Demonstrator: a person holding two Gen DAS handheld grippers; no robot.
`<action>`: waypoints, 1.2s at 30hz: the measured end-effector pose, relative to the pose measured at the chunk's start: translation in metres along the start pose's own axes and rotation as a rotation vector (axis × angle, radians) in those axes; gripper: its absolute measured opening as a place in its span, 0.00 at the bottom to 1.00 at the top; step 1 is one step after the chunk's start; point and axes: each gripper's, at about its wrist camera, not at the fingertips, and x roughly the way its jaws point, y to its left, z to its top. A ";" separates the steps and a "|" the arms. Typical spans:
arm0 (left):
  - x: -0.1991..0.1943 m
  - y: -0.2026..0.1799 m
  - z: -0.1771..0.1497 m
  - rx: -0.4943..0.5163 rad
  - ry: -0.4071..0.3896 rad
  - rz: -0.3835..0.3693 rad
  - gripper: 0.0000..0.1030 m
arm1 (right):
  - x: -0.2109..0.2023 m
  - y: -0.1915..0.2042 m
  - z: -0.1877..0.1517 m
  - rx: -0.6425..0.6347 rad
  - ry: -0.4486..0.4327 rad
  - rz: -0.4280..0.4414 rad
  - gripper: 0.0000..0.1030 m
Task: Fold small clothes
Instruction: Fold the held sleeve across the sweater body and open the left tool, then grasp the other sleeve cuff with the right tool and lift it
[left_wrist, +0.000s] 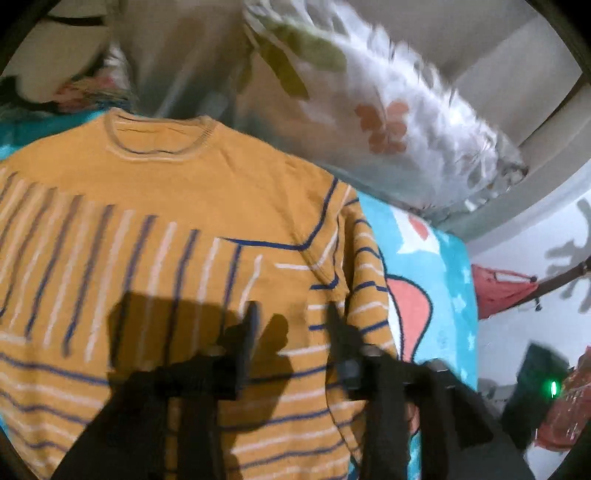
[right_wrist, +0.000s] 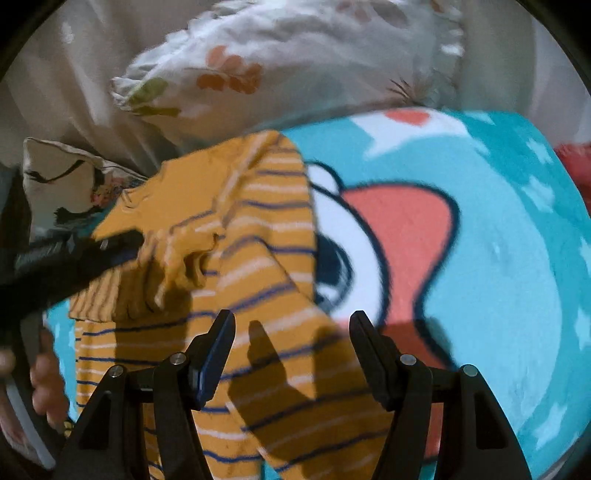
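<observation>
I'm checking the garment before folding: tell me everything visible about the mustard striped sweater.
The mustard-yellow knit sweater with blue and white stripes has a ribbed round neck and lies spread flat on the turquoise cartoon blanket. In the right wrist view, one sleeve is bunched over the body. Both grippers hang above it, open.

Both tools are matte black plastic. The right tool (right_wrist: 291, 332) has two wedge-shaped fingers with a blue pad (right_wrist: 214, 354), on angular arms pinned by round silver screws (right_wrist: 407, 359). The left tool (left_wrist: 291, 321) is blurred, with slimmer black fingers.
</observation>
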 end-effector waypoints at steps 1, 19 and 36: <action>-0.014 0.006 -0.004 -0.016 -0.025 0.011 0.58 | 0.001 0.006 0.006 -0.019 -0.007 0.020 0.67; -0.117 0.174 -0.086 -0.263 -0.064 0.396 0.61 | 0.109 0.108 0.035 -0.207 0.102 0.051 0.09; -0.114 0.173 -0.070 -0.093 -0.004 0.233 0.68 | -0.009 -0.016 -0.002 0.176 -0.077 -0.122 0.49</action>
